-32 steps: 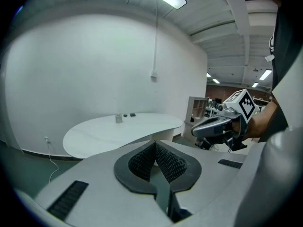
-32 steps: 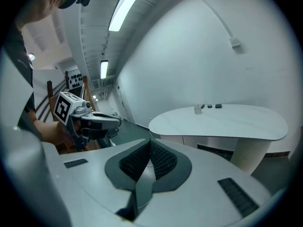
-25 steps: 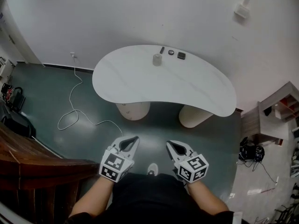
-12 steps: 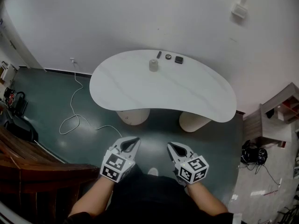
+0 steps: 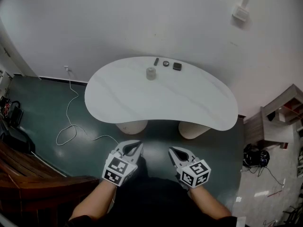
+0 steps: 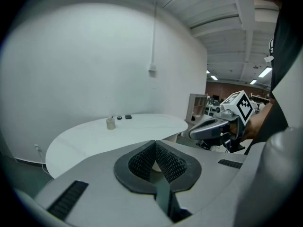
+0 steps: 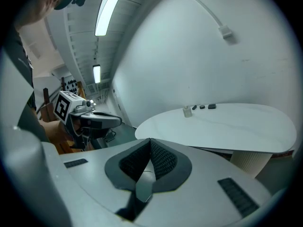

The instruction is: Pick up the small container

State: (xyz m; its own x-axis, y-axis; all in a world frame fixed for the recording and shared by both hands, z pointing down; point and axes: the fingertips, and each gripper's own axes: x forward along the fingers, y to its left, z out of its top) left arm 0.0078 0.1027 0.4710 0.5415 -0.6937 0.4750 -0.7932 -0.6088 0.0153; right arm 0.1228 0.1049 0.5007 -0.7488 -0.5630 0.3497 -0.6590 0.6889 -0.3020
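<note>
**Both grippers shut and empty, small container far across the table**

Head view: The person stands back from a white, kidney-shaped table (image 5: 189,103) on a dark green floor. The left gripper (image 5: 134,146) and the right gripper (image 5: 175,151) are held low in front of the body, side by side and apart, each bearing its marker cube. Both are short of the table's near edge. The small container (image 5: 151,73), pale and upright, stands near the table's far edge. Just beyond it lie three small dark objects (image 5: 165,63) in a row. A white cable (image 5: 66,122) loops across the floor at left, and a wooden shelf unit (image 5: 279,117) stands at right.

Left gripper view: The left gripper's ribbed dark pads are pressed together with nothing between them. Past them the table spreads out, with the small container (image 6: 110,123) well away on its far side, the dark objects just to its right. The right gripper (image 6: 208,129) shows at the frame's right, its jaws together.

Right gripper view: The right gripper's pads (image 7: 161,159) likewise meet at the tip and grip nothing. The small container (image 7: 188,111) sits far off on the tabletop, next to the dark objects. The left gripper (image 7: 102,121) appears at the frame's left, level with this one.
</note>
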